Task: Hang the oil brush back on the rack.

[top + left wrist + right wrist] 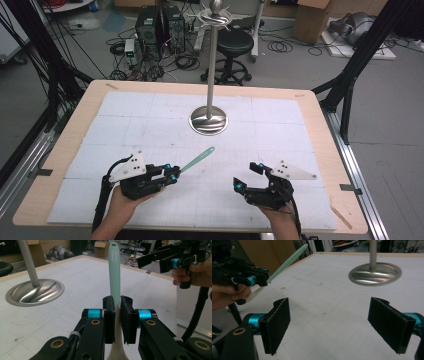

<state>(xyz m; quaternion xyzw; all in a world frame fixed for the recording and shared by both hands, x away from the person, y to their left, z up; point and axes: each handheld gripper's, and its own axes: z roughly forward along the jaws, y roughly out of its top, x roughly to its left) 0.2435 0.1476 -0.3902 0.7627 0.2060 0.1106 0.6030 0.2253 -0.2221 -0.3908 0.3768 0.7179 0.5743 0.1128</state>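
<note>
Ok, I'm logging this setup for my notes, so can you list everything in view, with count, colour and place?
Utensil: one, mint-green handle with a cream lower part, clamped in the left gripper, handle pointing toward the stand.
Stand: one, silver metal, round base and tall pole with a pronged top, at the table's far middle.
Mat: one, white, gridded, covering most of the tabletop.
Table: one, light wood edge.
Stool: one, black, on the floor beyond the table.
Computer towers: two, dark, floor, far left of the stool.
Cardboard box: one, brown, floor, far right.
Left gripper: one, black with blue accents, shut on the utensil.
Right gripper: one, black, open, nothing between its jaws.
</note>
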